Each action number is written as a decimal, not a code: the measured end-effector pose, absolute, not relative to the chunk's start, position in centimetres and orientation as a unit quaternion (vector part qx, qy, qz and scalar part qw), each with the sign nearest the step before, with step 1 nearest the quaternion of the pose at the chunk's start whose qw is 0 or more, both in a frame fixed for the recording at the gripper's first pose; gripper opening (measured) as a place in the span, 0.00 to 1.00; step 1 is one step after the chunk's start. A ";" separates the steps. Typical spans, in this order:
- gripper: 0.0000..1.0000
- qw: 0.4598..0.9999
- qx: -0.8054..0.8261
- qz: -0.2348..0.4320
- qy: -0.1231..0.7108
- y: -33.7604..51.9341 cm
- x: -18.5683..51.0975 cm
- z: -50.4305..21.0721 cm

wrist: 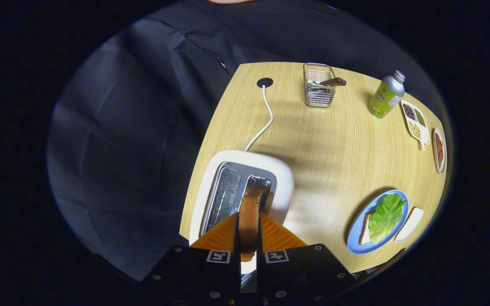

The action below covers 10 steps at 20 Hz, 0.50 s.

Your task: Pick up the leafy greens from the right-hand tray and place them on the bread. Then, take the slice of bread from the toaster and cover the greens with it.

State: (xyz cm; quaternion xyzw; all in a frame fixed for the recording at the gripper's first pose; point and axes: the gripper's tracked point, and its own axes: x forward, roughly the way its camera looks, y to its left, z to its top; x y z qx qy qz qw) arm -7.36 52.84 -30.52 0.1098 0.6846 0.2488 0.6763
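Bread slice from the toaster is pinched edge-on between the tongs, both orange fingers pressed flat against its two faces, so that's a solid grip. It sits right above the toaster, over the right-hand slot, its far end looking like it's at or just out of the slot opening; can't quite tell if it's fully clear. The left-hand slot next to it shows only its wire cage.

A white cord runs from the back of the toaster across the wooden counter to a round black grommet.

Off to the right of the tongs there's a blue plate with the other piece of bread, and the leafy greens are already lying on top of it, covering most of it. A small white tray sits just beside the plate.

Farther out: a wire basket with a brown-handled utensil sticking out, a green bottle with a silver cap, a white divided dish of little toppings, and a small dish with something red at the counter's far right.
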 end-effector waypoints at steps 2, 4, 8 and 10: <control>0.15 0.677 0.133 0.254 0.678 52.0 -7.0 -29.3; 0.15 0.678 0.158 0.259 0.670 51.0 -6.7 -27.7; 0.15 0.674 0.208 0.283 0.650 48.8 -6.7 -24.5; 0.15 0.676 0.226 0.289 0.639 47.1 -6.6 -23.1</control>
